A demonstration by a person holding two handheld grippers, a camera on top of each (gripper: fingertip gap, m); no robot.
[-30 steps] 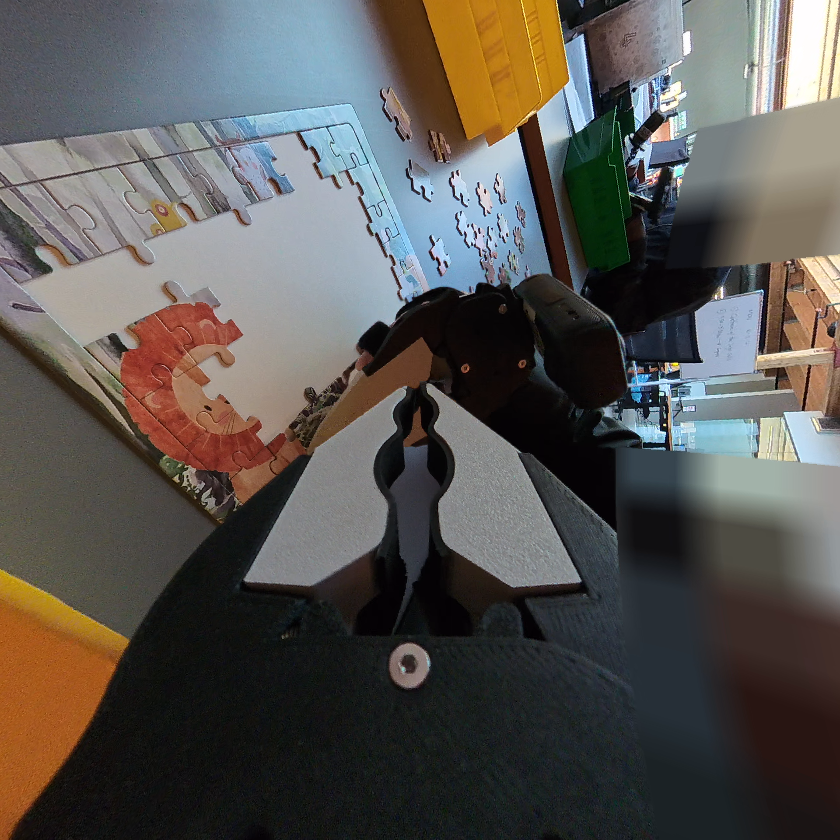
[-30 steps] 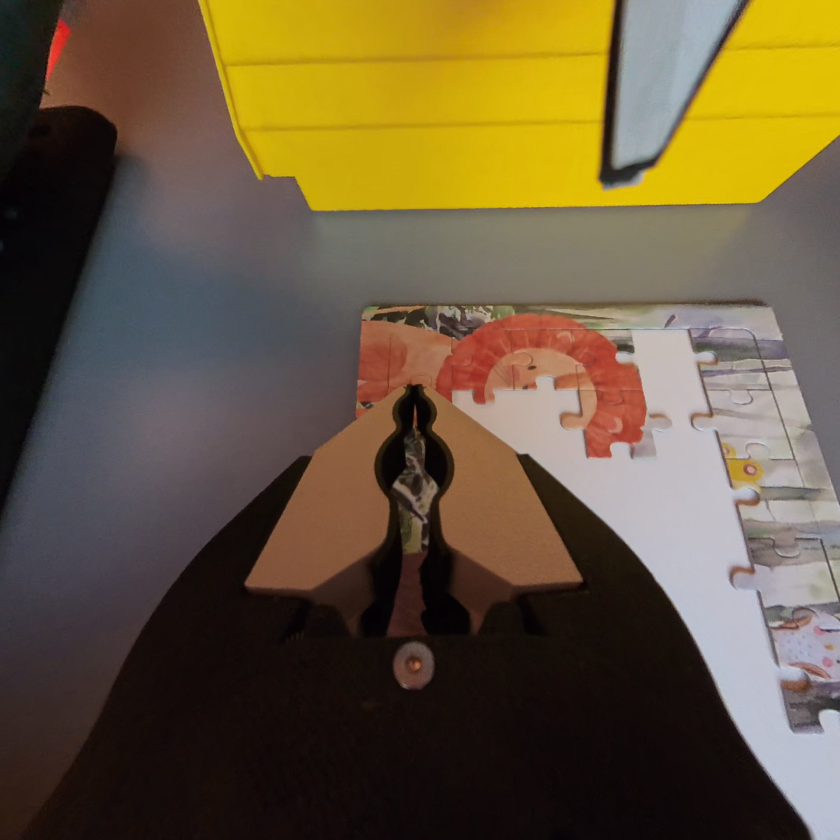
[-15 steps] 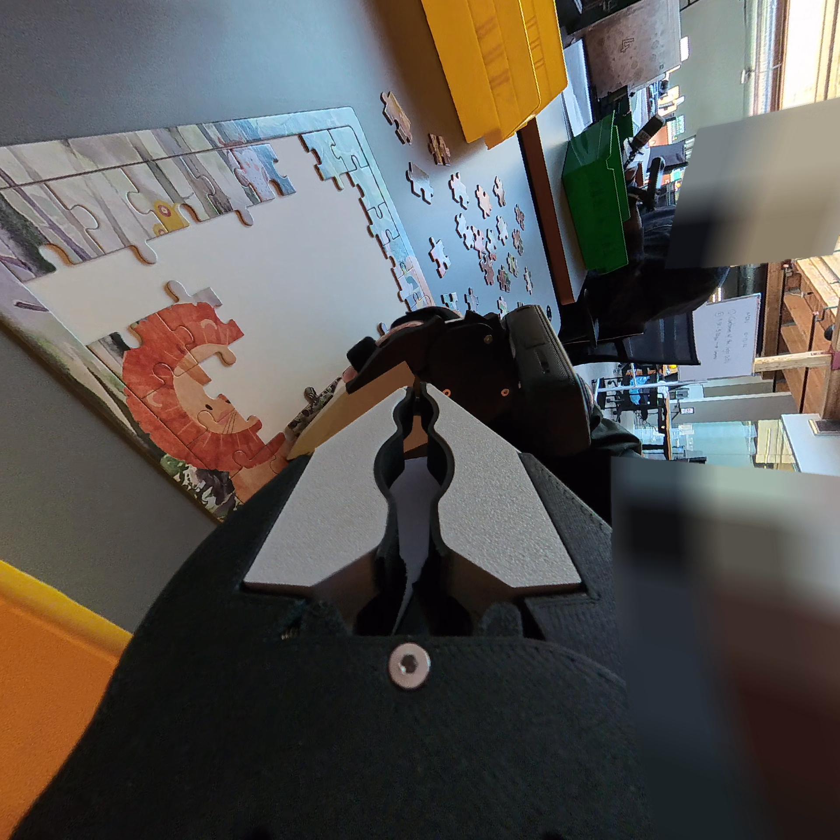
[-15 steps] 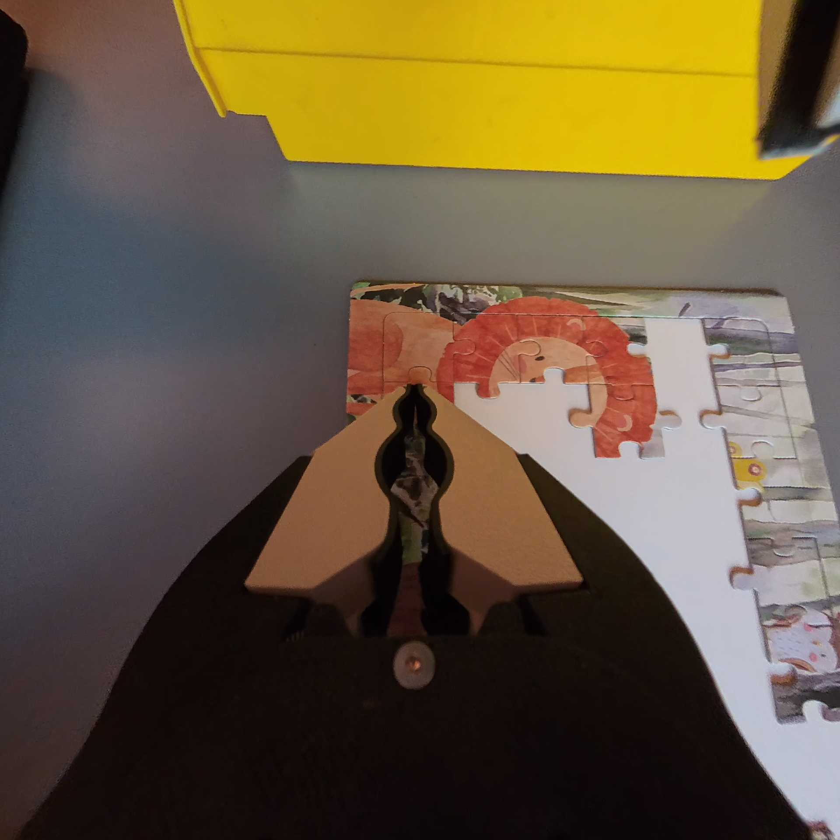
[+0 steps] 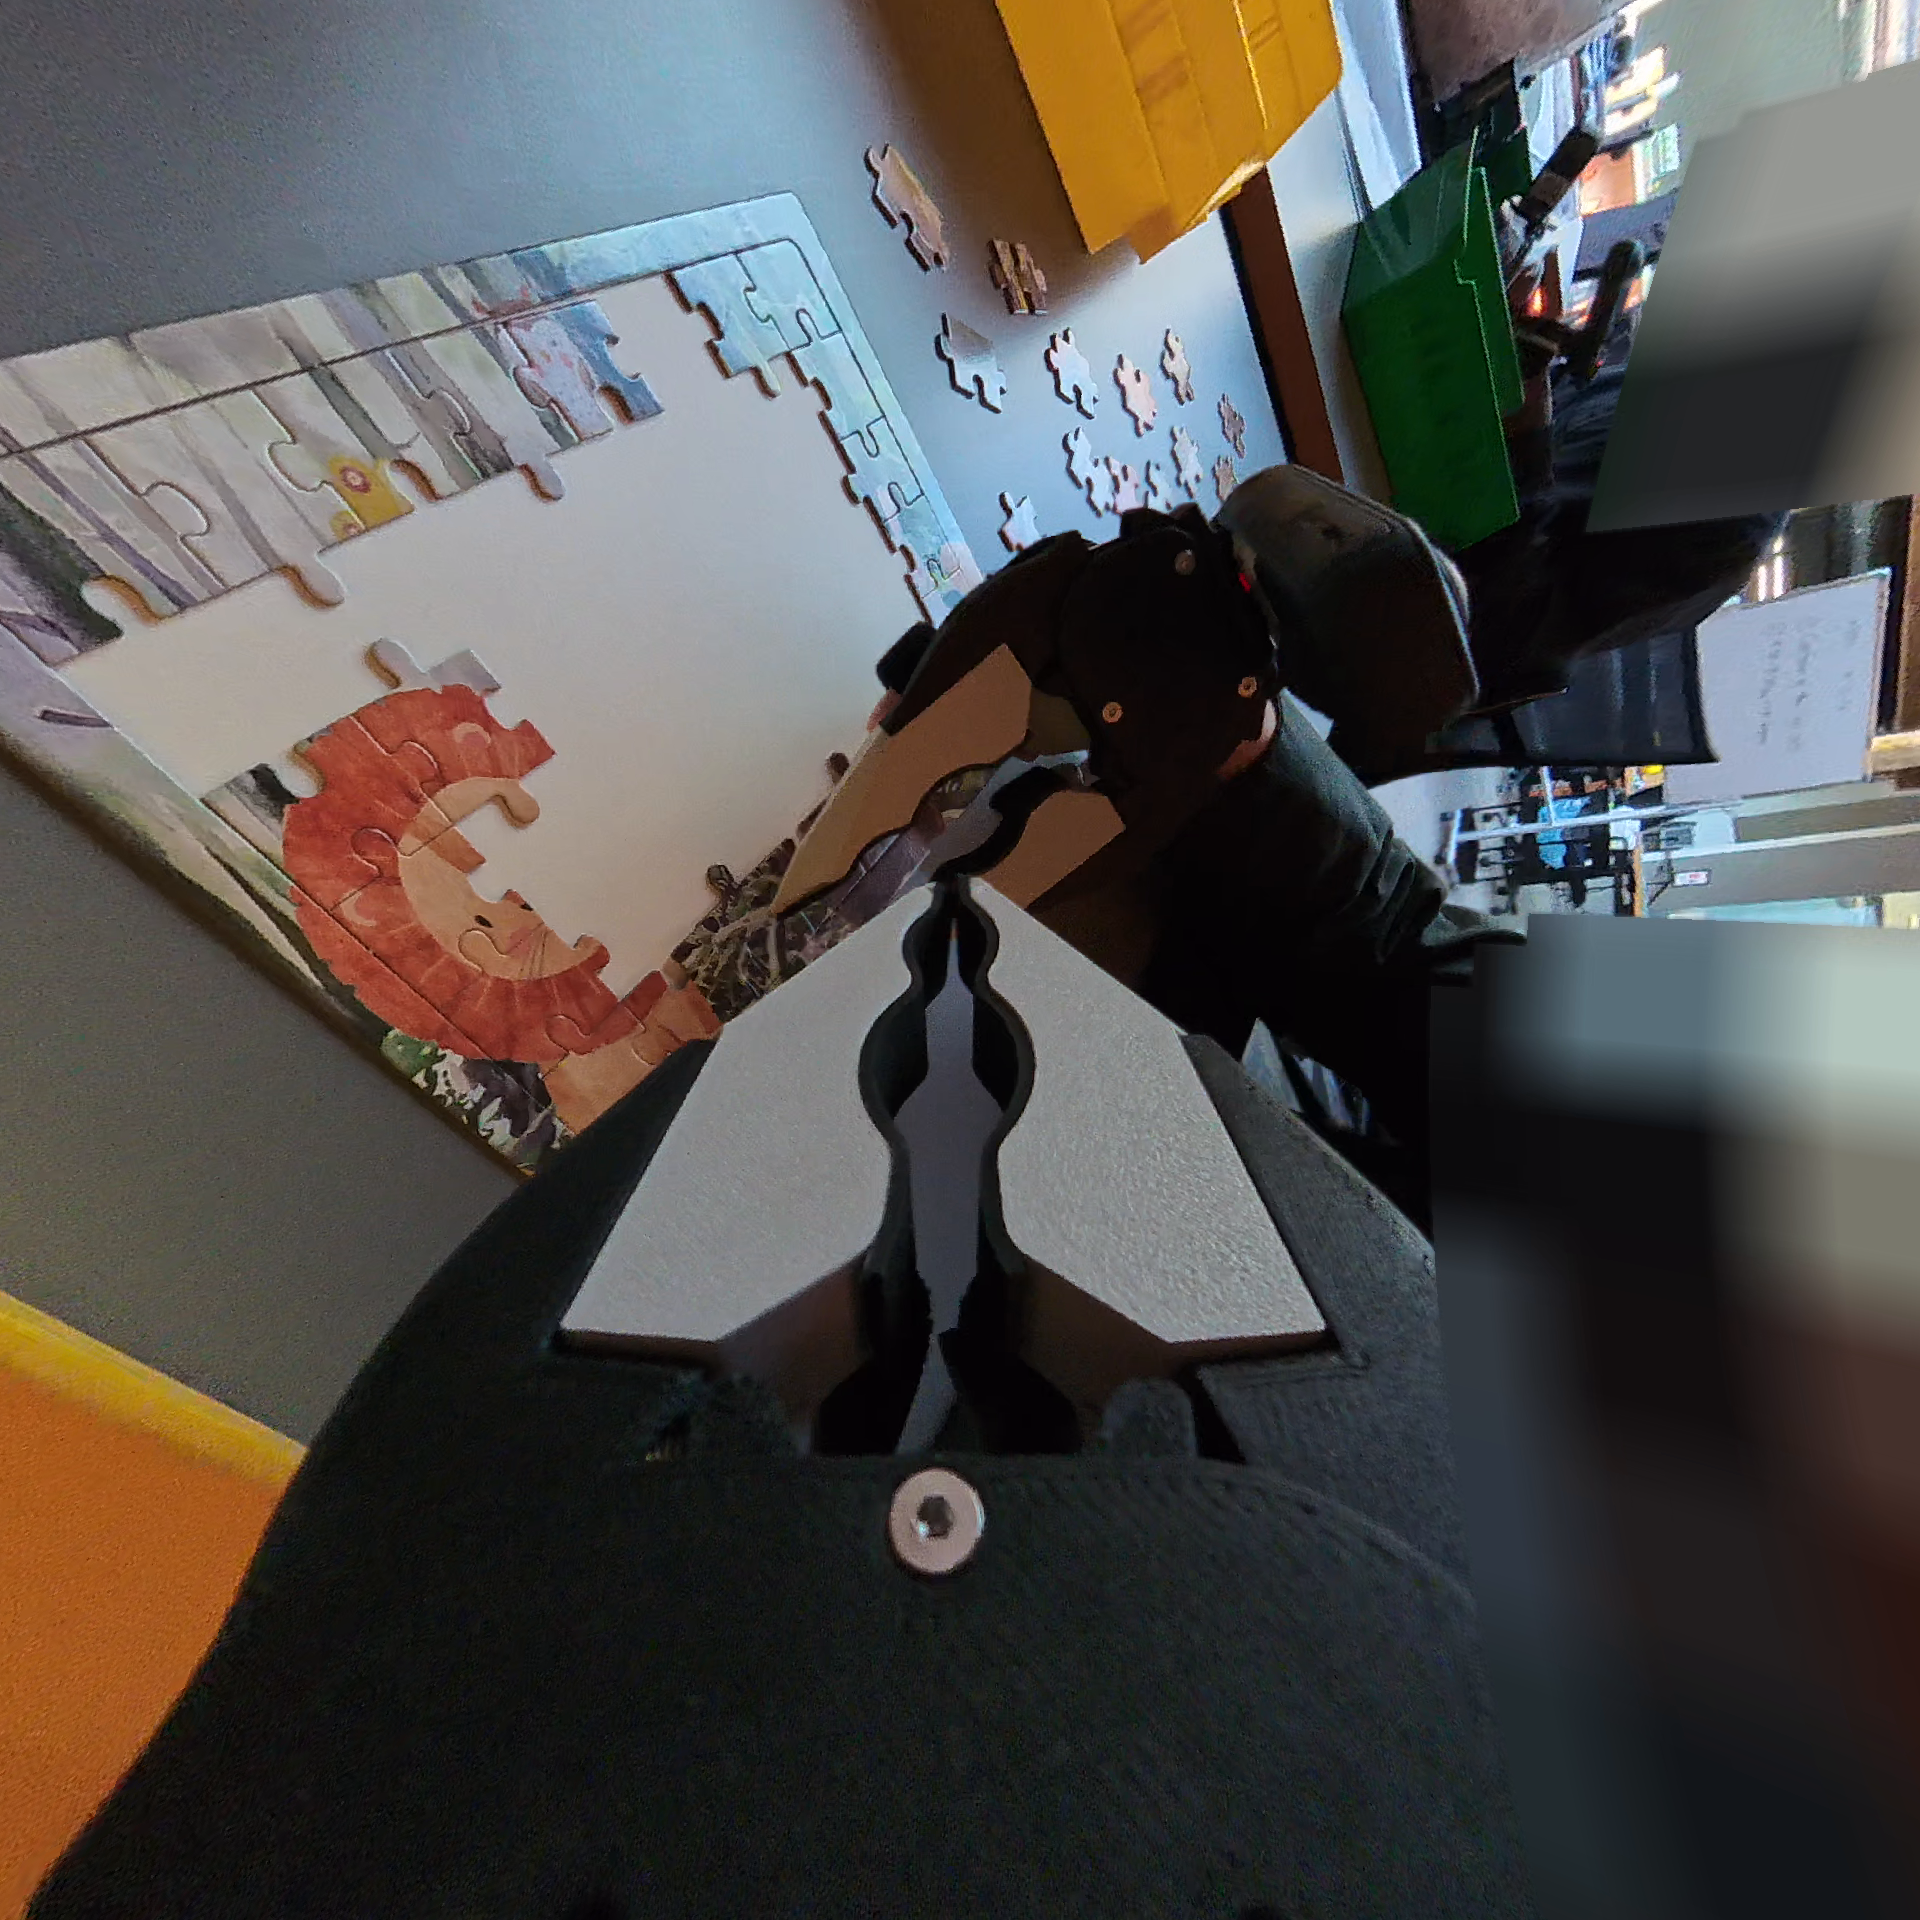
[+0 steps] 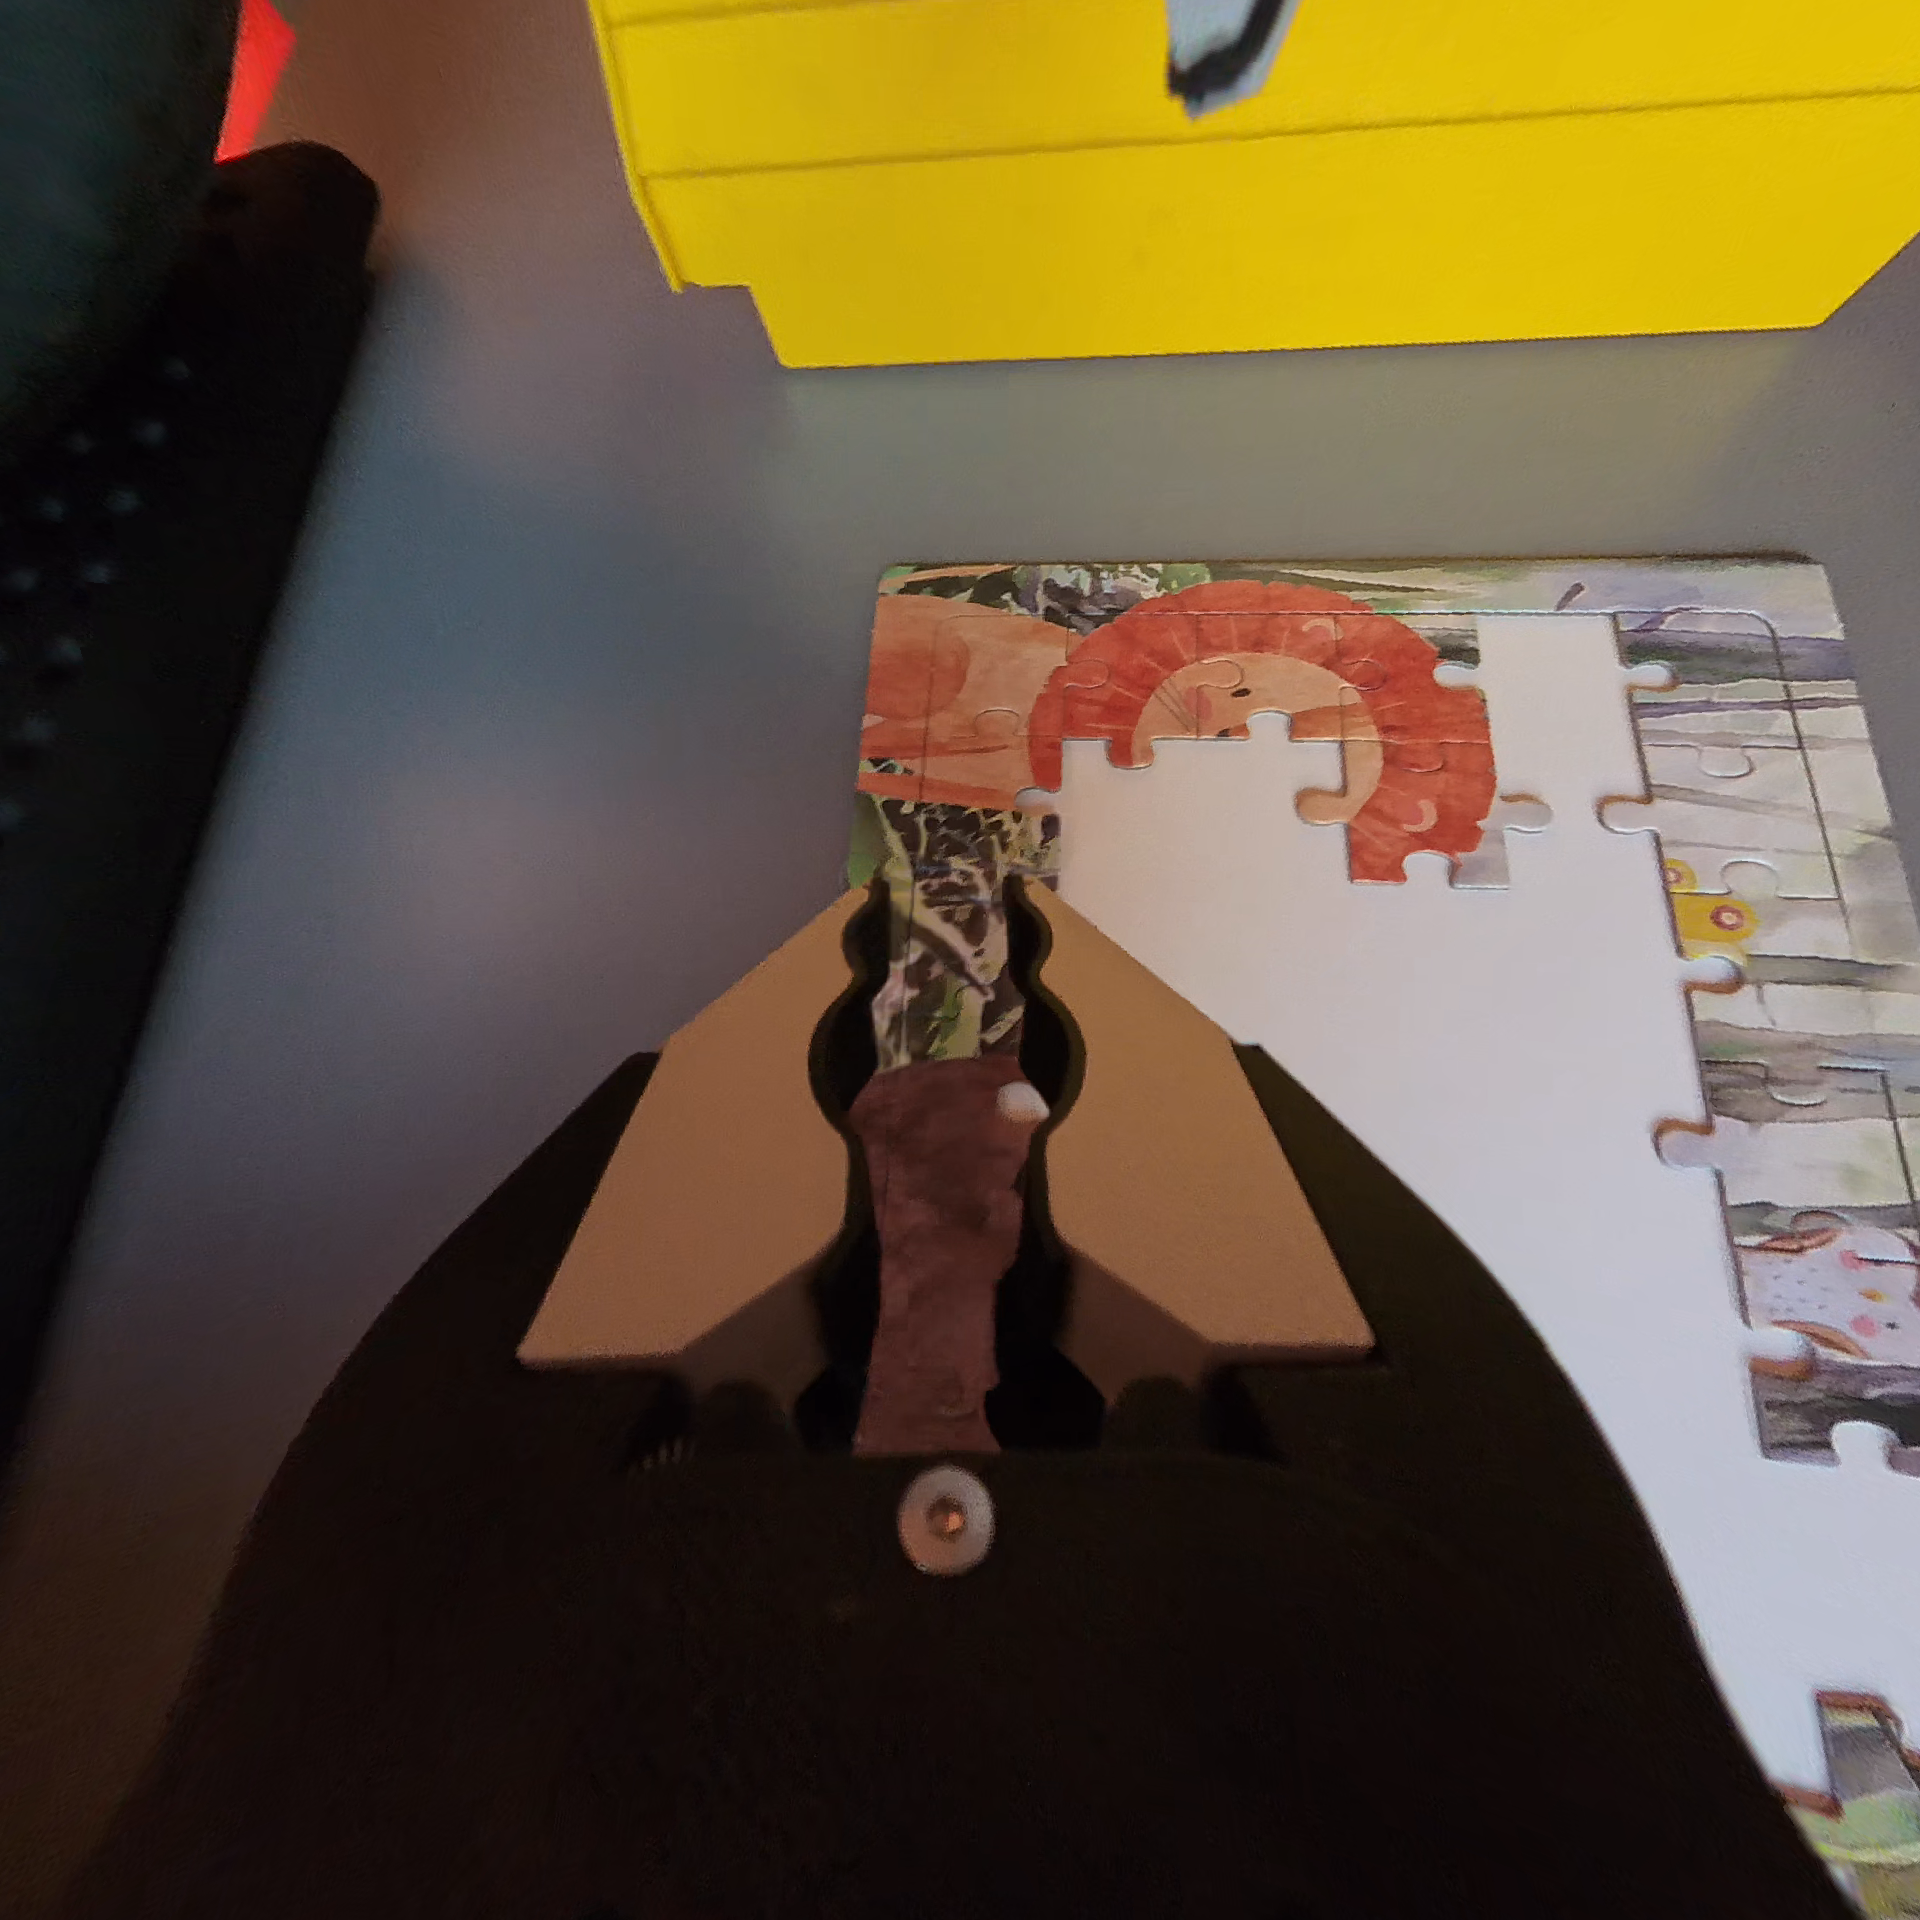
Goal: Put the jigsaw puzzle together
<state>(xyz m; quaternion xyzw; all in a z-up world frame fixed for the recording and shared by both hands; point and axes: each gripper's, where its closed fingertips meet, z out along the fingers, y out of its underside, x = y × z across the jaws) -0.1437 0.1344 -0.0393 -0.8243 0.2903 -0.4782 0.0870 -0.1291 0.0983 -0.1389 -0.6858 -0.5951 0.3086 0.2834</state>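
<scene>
One piece is going in at the puzzle's [image 6: 1351,1039] lion corner.
Right gripper [image 6: 948,904], jaws narrowly parted around the foliage piece [image 6: 956,935] at frame centre, should press flat, then lift straight; left gripper [image 5: 958,904] stays nearly closed, empty.

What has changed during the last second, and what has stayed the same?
The right claw has parted its jaws over the leafy piece at the puzzle edge beside the lion; it seems to be letting go. The left claw stayed shut and empty. The loose pieces did not move.
</scene>
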